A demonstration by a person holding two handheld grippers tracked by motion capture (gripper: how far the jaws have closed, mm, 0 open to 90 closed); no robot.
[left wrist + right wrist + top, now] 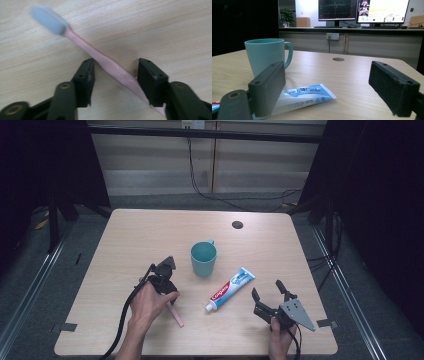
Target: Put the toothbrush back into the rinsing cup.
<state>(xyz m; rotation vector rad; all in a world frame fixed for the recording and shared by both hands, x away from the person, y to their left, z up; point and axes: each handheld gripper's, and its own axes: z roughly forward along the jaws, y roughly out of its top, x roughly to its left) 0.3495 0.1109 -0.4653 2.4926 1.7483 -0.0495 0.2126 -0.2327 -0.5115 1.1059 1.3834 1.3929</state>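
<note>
Left gripper [113, 68]: pointed down over the pink toothbrush [105, 63], jaws astride the handle; the handle runs slantwise between the pads and seems to graze the right one, but no firm squeeze yet; not gripping
Toothbrush: flat on the table [135, 235] near the front edge, just ahead of the left hand [147, 302]; bristle head away from the jaws
Step in hand: likely the pick-up of the toothbrush; the next move calls for closing square on the handle, then a straight lift
Right gripper [267, 290]: jaws spread wide, nothing between them; low over the table by the front right corner
Toothpaste [231, 289]: lying between the two grippers, apart from both
Cup [203, 258]: upright, mid-table, just beyond the tube
Room: bare wood behind the cup; front edge close to both hands
</note>
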